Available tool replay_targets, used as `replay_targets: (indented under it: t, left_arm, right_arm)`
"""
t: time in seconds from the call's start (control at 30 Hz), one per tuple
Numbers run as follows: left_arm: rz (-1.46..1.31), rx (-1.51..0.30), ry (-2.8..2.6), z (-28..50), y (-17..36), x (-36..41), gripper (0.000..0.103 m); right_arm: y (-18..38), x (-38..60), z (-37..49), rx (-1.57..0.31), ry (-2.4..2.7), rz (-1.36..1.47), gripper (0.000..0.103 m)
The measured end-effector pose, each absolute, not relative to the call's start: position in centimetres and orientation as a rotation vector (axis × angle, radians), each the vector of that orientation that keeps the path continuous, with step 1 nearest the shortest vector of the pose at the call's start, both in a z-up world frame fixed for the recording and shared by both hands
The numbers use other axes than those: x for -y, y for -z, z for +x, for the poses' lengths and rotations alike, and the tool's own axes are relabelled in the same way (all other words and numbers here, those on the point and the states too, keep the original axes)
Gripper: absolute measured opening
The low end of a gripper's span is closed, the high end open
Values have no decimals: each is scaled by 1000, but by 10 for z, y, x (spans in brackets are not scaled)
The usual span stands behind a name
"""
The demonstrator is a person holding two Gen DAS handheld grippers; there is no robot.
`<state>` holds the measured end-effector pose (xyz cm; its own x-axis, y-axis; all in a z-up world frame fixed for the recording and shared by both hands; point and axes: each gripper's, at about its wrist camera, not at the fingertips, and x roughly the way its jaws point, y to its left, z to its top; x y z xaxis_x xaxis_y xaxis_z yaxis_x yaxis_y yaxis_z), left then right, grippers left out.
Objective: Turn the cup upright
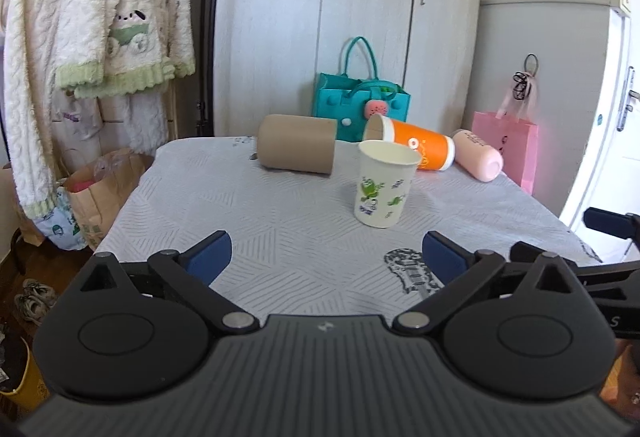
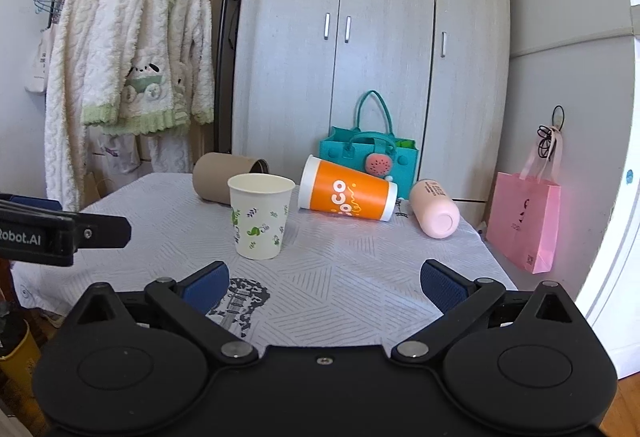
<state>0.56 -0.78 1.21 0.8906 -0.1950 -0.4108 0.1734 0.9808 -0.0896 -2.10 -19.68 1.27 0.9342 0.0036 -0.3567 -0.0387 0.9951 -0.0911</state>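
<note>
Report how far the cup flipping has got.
Done: the white paper cup stands upright on the table. In hand: nothing; left gripper and right gripper are open. Left: the brown cup, orange cup and pink bottle lie on their sides.

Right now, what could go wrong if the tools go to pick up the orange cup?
1. The white paper cup stands upright just in front of the orange cup, which lies on its side. A tool reaching past could tip the light paper cup over.
2. The orange cup, the brown tube and the pink bottle all lie on their sides, so a nudge might roll one; the bottle lies near the table's right edge.
3. Both the left tool and right tool are open and empty, and might bump each other.
</note>
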Motion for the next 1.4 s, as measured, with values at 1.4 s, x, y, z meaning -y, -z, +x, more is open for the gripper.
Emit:
replay_targets:
  t: [1.4]
  left_arm:
    - [-2,-403,112,3,-3,13,103]
  right_arm:
    - [-3,195,-17,-386,102,-32,103]
